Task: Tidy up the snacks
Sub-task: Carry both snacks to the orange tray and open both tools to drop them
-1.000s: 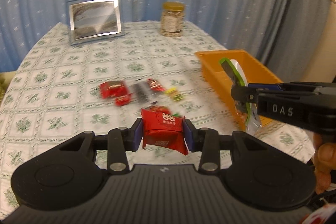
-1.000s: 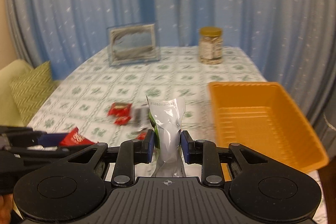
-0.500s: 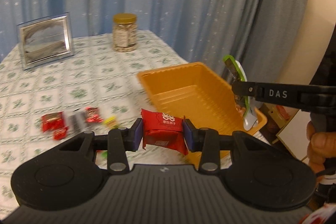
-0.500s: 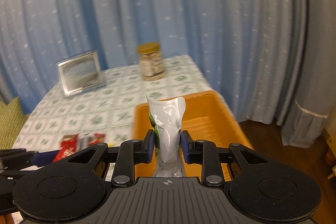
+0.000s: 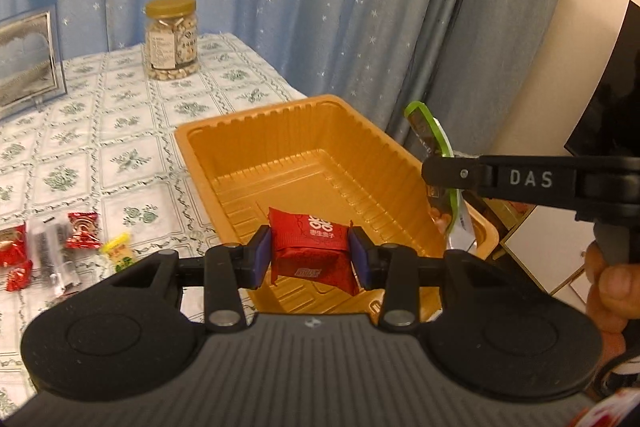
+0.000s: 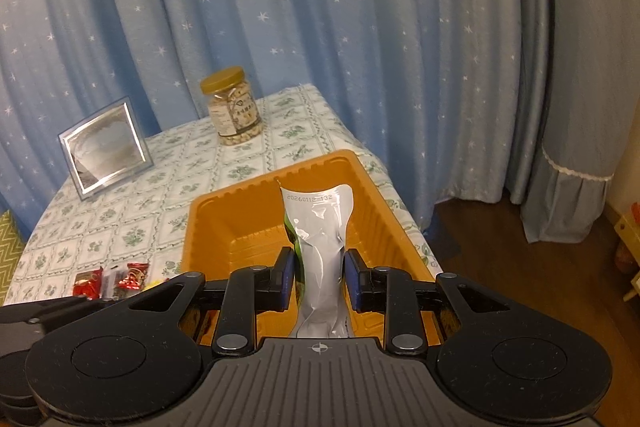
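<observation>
While both units hover above orange tray point(image 5: 248, 147), left gripper point(image 5: 309, 257) clamps red candy packet point(image 5: 310, 247); right gripper point(image 6: 319, 279) clamps silver-green pouch point(image 6: 320, 239), jaws narrowly parted.

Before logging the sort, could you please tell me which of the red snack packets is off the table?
The red packet clamped in the left claw, above the orange tray; the others lie on the tablecloth.

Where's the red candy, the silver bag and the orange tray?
red candy point(image 5: 310, 241), left wrist view, on its front face.
silver bag point(image 6: 322, 223), right wrist view, on its middle.
orange tray point(image 5: 240, 131), left wrist view, on its far wall.
</observation>
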The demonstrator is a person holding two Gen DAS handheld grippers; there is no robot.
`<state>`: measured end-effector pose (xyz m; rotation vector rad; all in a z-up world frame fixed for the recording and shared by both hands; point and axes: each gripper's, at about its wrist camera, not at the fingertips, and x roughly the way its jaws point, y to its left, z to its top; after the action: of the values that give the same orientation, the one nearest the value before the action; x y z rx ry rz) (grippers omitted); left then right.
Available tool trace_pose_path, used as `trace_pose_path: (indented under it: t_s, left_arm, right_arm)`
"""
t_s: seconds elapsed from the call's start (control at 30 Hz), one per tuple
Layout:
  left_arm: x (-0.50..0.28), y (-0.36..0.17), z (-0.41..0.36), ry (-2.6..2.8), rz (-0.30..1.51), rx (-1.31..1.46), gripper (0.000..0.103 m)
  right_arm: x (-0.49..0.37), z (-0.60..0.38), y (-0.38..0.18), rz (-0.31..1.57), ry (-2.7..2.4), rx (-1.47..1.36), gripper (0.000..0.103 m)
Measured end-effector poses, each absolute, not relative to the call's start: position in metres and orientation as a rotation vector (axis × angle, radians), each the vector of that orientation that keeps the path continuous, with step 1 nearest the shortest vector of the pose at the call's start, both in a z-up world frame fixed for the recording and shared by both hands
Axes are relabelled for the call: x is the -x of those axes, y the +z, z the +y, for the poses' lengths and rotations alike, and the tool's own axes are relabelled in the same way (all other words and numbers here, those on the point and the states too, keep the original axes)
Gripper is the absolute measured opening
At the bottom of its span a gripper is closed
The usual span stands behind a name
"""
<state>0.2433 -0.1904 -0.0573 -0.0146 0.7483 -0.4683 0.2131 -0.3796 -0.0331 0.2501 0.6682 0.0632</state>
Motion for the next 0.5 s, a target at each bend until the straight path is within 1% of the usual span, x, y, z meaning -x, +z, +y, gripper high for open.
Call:
trace_pose_path:
  t_s: [0.03,0.07,0.1,0.13,0.3,0.4,0.5]
  left_arm:
    - [-0.246,-0.059,-0.192,-0.473,0.751,0.017,0.040]
    - [-0.247,-0.060,-0.193,-0.472,0.756,0.014,0.047]
    - [-0.249,-0.061,-0.193,-0.475,0.761,0.011,0.051]
    - [-0.250,-0.061,-0.192,-0.474,0.757,0.008,0.054]
    - [-0.241,-0.054,-0.173,-0.430,0.740,0.018,0.054]
    - [-0.230,-0.051,-0.155,-0.392,0.732,0.027,0.058]
    - [-0.219,-0.048,-0.137,-0.351,0.726,0.037,0.059]
  right_arm:
    - [-0.214,-0.380,-0.034,0.671,0.063,-0.250,0.027]
    - [-0.214,-0.380,-0.036,0.674,0.063,-0.249,0.027]
    - [-0.216,-0.379,-0.037,0.677,0.062,-0.250,0.027]
    - [-0.216,-0.380,-0.038,0.680,0.063,-0.252,0.027]
    - [-0.220,-0.378,-0.041,0.690,0.067,-0.258,0.027]
    - [-0.223,-0.374,-0.044,0.702,0.072,-0.260,0.027]
    - [-0.226,-0.367,-0.047,0.720,0.079,-0.252,0.027]
